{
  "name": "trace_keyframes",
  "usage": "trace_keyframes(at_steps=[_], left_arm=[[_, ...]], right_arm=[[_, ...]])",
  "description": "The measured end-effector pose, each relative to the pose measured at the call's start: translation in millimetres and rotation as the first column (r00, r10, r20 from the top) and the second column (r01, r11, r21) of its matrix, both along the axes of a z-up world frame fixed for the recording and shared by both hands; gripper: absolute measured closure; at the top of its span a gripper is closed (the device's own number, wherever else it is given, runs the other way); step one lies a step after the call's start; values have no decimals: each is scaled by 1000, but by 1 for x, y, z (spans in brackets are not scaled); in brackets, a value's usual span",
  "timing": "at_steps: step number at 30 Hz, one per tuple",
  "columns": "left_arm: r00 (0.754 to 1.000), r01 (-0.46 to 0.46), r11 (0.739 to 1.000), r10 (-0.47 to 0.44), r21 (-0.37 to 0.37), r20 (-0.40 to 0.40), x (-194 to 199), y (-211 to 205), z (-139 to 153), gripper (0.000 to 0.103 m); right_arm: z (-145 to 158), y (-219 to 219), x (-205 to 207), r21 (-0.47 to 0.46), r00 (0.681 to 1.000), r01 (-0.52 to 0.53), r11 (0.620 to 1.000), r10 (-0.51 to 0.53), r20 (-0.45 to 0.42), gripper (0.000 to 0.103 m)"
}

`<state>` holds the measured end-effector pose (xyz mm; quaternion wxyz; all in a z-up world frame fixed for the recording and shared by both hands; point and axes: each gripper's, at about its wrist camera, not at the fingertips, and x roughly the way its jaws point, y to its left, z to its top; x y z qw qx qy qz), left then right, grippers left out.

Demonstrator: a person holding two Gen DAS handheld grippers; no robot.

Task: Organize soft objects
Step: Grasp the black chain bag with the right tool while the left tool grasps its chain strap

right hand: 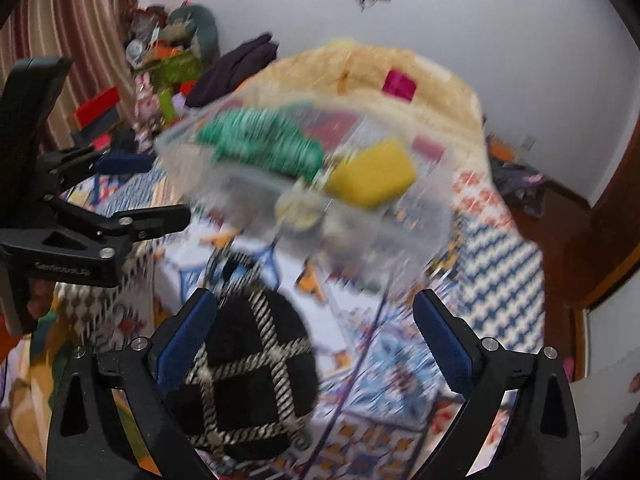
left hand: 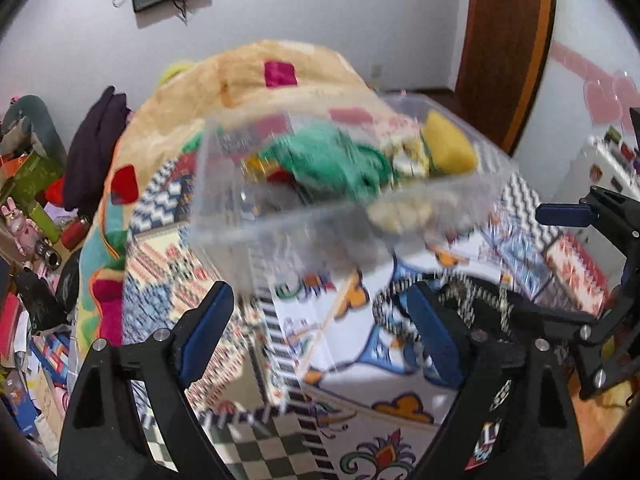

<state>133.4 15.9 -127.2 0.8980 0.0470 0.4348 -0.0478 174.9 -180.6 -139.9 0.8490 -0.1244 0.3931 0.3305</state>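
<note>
A clear plastic bin [left hand: 304,220] stands on the patterned bedspread and holds a green knitted item [left hand: 336,164] and a yellow soft block [left hand: 448,144]; it also shows in the right wrist view [right hand: 400,232], with the green item [right hand: 260,140] and yellow block [right hand: 372,172]. A black knitted piece with striped bands [right hand: 248,376] lies on the bed between my right gripper's jaws, against the left pad [right hand: 184,344]. My right gripper [right hand: 316,344] is open. My left gripper [left hand: 320,332] is open and empty, short of the bin. The black piece shows at its right [left hand: 480,304].
A beige plush blanket [left hand: 248,80] with coloured squares is heaped behind the bin. A dark garment [left hand: 96,144] and a cluttered shelf of toys [left hand: 28,184] are at the left. A wooden door [left hand: 508,40] stands at the right.
</note>
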Motion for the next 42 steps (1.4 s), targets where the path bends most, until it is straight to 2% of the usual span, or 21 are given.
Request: trace_keyframes(at_steps=[5,9,11,15,17,20,21,22,23,26,28,33,42], left_arm=[[997,33,999,-32,6,-69,0,-7,-23,29],[995,40,999,-41,-9,-92,4,-11,-33,38],[995,41,999,-44,-32,-95,7,-13,-35,43],[994,38,999,-41,-32,-103,15,-16,-37,57],[995,40,999,-41,-15,-92,17,-19,-38,67],[996,43,999,-44,-12,-84,18,-20,-39,83],[996,41,999,-42,-11,-82,19,-20,-39,87],[996,40,999,-41,-11,-81,18,-19,-38,95],[996,35,999,-36,-15,-80,17,-17,-38,96],[997,19,999,-21,-28,-76,15,-9,-38,97],[998,3,999,-6,-41,-60,11,-3,-34,98],[1000,-24,998,24,-64,4,-6,8,-17,98],[988,-30,998,38,-55,151,-28,13,39,98]], right_arm=[[-26,13,-4,-32,996,-53,998,50,-77,5],[-32,17,0,-31,993,-65,997,62,-103,6],[-33,17,2,-27,992,-70,997,66,-109,12],[-38,24,0,-31,988,-90,995,85,-126,36],[-39,26,-3,-39,990,-93,995,88,-112,39],[-38,26,-6,-34,992,-91,995,88,-93,52],[-36,25,-5,-30,992,-87,996,84,-90,58],[-36,24,-4,-27,993,-80,996,77,-87,71],[-36,23,-2,-38,995,-64,997,61,-80,77],[-37,12,5,3,993,-46,999,46,-105,79],[-35,9,6,8,995,-31,999,32,-93,85],[-24,-4,6,60,998,-1,998,5,-64,88],[16,-28,-4,162,999,29,986,-36,40,90]])
